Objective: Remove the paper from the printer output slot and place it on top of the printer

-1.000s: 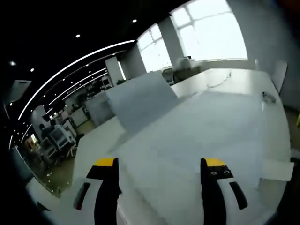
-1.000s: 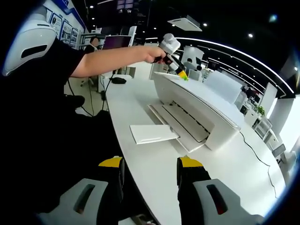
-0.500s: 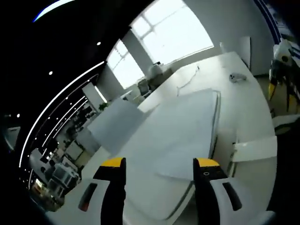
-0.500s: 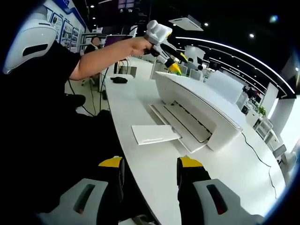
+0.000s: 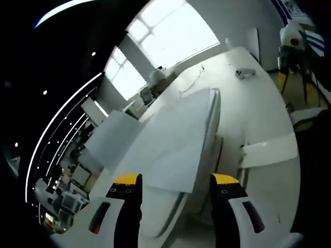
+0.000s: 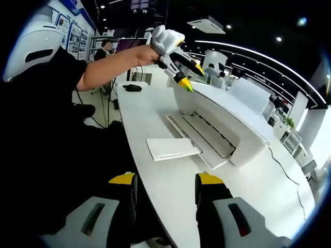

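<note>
Paper (image 5: 170, 150) lies on top of the printer (image 5: 207, 139) in my left gripper view, a white sheet spread over the lid, one corner hanging past the edge between my jaws. I judge that part of the job done. My left tool (image 5: 173, 181) hangs above it with jaws apart and nothing between them. At 3 o'clock a pale tray flap (image 5: 269, 154) sticks out from the printer's side. At 1 o'clock a small object (image 5: 244, 73), too small to name, sits on the white surface (image 5: 248, 113), with bright windows (image 5: 170, 36) beyond at 12.

From my right gripper view, my right tool (image 6: 164, 181) is low at 6 o'clock, jaws parted and empty, well apart from the printer (image 6: 232, 129). The other tool (image 6: 183, 82) hovers over the printer's near end at 12. A white sheet or tray extension (image 6: 173, 148) lies at the output slot on the surface (image 6: 176, 191); I cannot tell which. If it is paper, one more pick remains. Nothing stands in the way.
</note>
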Motion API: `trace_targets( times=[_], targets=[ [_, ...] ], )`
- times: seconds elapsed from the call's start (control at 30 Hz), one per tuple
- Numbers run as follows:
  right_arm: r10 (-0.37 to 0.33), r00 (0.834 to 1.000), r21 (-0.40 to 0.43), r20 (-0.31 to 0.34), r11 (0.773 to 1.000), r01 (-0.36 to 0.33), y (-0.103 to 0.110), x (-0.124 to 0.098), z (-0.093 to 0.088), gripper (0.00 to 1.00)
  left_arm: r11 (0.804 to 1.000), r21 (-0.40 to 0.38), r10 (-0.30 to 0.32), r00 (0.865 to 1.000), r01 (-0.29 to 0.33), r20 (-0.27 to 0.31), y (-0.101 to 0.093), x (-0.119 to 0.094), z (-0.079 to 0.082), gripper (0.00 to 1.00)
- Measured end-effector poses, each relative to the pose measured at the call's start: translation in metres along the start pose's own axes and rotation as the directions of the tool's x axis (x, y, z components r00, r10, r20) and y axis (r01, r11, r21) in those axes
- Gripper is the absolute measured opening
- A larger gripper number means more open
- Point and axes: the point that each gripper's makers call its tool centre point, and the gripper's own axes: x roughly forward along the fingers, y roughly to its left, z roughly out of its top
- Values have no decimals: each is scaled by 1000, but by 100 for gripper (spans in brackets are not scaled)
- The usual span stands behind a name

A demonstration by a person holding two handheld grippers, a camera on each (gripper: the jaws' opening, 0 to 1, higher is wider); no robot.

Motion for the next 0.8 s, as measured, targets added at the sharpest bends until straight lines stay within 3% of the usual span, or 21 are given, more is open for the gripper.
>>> trace_targets(
  times=[0.2, 0.33, 0.63, 0.8],
  targets=[
    [5, 1000, -3, 0, 1000, -5, 1, 1, 1, 40, 998, 53, 18, 1000, -18, 10, -6, 1, 3, 54],
    [4, 1000, -5, 1, 1000, -4, 1, 1, 2, 40, 994, 108, 29, 999, -31, 14, -6, 6, 4, 48],
    [2, 1000, -4, 2, 1000, -2, 0, 0, 1, 40, 991, 135, 12, 1000, -12, 2, -11, 14, 0, 43],
    [8, 1000, -3, -1, 1000, -8, 1, 1, -1, 40, 986, 163, 20, 1000, -18, -9, -7, 13, -1, 32]
  ],
)
